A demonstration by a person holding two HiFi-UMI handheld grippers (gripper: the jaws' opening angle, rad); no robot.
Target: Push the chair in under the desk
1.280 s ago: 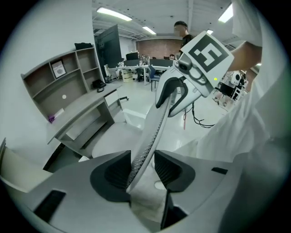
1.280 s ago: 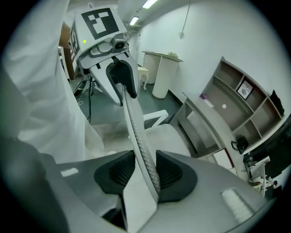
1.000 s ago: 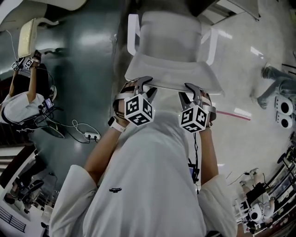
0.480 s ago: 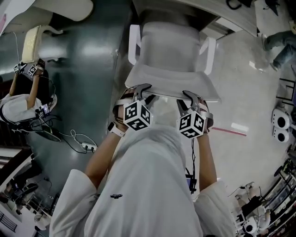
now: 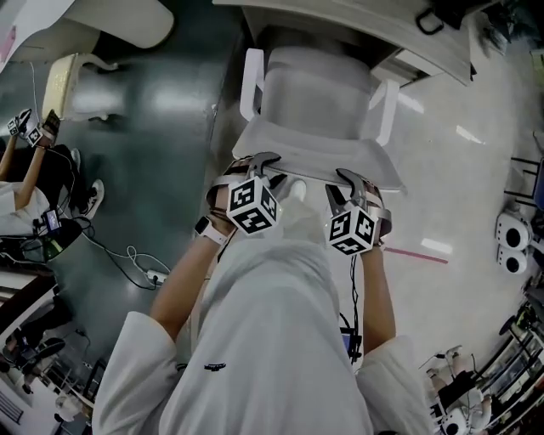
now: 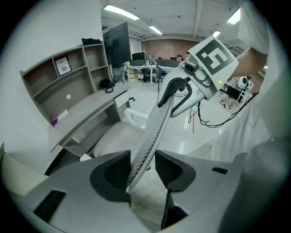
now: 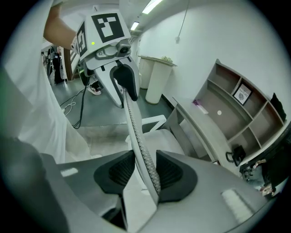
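Note:
A white office chair stands in front of me, its seat [image 5: 314, 93] pointing at the pale desk [image 5: 357, 21] along the top of the head view. The front of the seat lies under the desk's edge. My left gripper [image 5: 259, 163] clasps the left part of the mesh backrest's top edge [image 5: 310, 160], and my right gripper [image 5: 348, 178] clasps the right part. In the left gripper view the backrest [image 6: 154, 132] runs between the pads of the left gripper [image 6: 142, 166]. The right gripper [image 7: 145, 170] likewise has the backrest [image 7: 136, 132] between its pads.
The desk carries a shelf unit [image 6: 59, 82] against the wall. Another person [image 5: 17, 195] works at the left, with cables and a power strip [image 5: 153, 276] on the dark floor. Equipment [image 5: 510, 246] stands at the right; a white bin [image 7: 154, 77] stands beyond the chair.
The chair and both grippers have moved forward toward the desk. More of the desk shows at the top, and the seat's front now reaches under it. Both grips are unchanged.

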